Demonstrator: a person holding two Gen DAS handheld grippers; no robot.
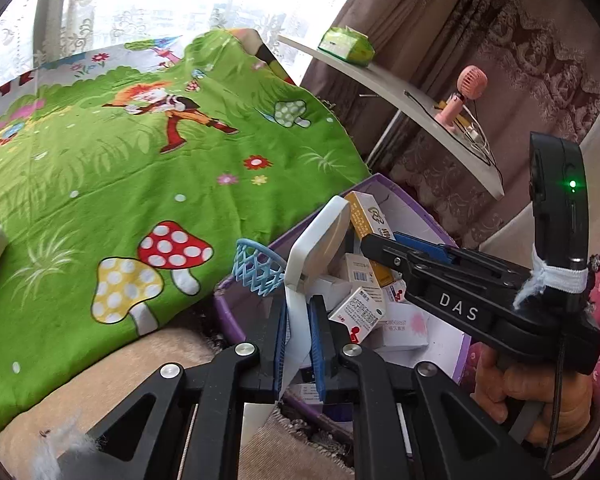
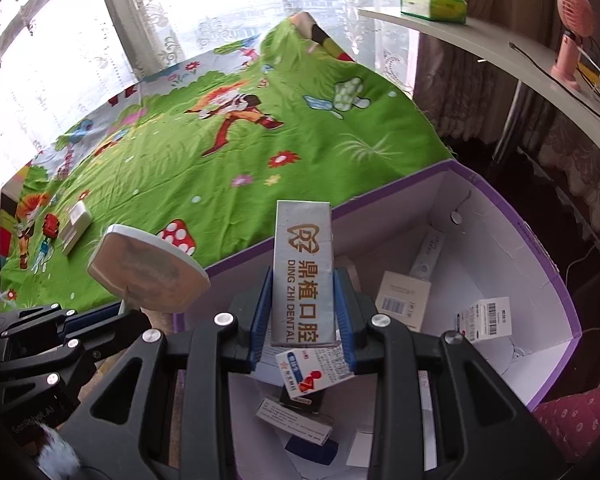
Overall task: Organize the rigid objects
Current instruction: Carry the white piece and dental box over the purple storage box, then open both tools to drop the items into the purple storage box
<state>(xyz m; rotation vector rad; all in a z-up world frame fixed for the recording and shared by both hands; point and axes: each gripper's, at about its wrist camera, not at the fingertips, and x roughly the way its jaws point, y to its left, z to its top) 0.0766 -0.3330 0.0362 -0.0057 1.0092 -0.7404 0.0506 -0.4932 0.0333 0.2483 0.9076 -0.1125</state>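
Hovering over the purple box (image 2: pixel 500 216), my left gripper (image 1: pixel 299 334) pinched a white mirror (image 1: pixel 320 240); my right gripper (image 2: pixel 303 312) clamped a dental carton (image 2: pixel 303 264).

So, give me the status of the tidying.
Done: several small cartons already lie in the purple box. In hand: the left tool grips a white mirror, and the right tool grips a dental carton. Left: a white object and a red toy remain on the green sheet.
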